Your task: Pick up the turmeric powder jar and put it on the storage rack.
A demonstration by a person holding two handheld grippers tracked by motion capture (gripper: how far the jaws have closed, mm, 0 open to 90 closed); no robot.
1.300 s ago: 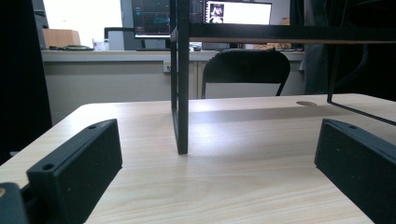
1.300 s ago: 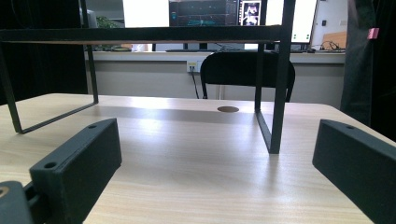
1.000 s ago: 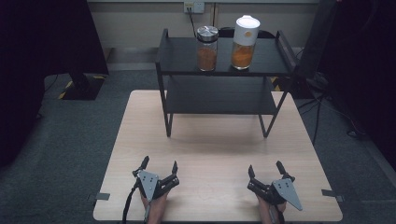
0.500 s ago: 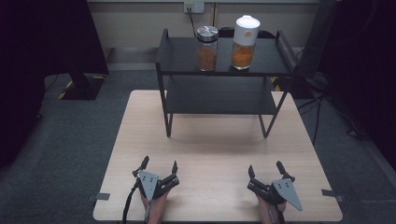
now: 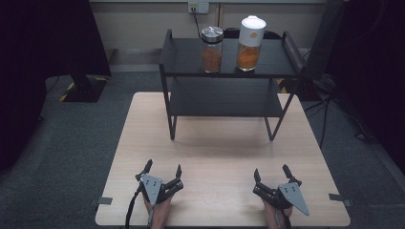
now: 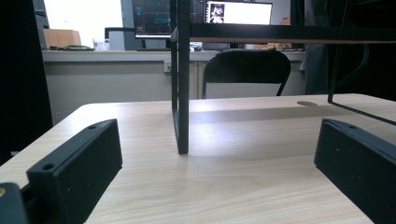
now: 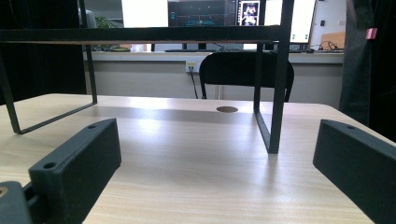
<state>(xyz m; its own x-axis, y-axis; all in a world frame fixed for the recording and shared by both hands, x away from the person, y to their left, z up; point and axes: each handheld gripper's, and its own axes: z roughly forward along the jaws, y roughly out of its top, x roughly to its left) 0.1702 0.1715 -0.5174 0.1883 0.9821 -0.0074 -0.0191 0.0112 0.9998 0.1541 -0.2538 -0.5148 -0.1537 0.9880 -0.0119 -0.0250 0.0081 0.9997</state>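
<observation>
A black two-level metal rack (image 5: pixel 224 71) stands at the far half of the light wooden table (image 5: pixel 219 152). On its top shelf sit a glass jar with a silver lid (image 5: pixel 211 49) holding brown powder and a taller jar with a white lid (image 5: pixel 250 43) holding orange powder. My left gripper (image 5: pixel 164 168) rests open near the table's front left, nothing between its jaws. My right gripper (image 5: pixel 271 171) rests open near the front right, also holding nothing. The left gripper view has the rack's near left leg (image 6: pixel 182 79) ahead; the right gripper view has its near right leg (image 7: pixel 276 79).
A black chair (image 6: pixel 246 70) stands behind the table, also seen as the chair (image 7: pixel 245 74) in the right gripper view. Beyond it a counter carries monitors (image 7: pixel 205 13). Dark screens and a stand flank the table. Bare tabletop lies between the grippers and the rack.
</observation>
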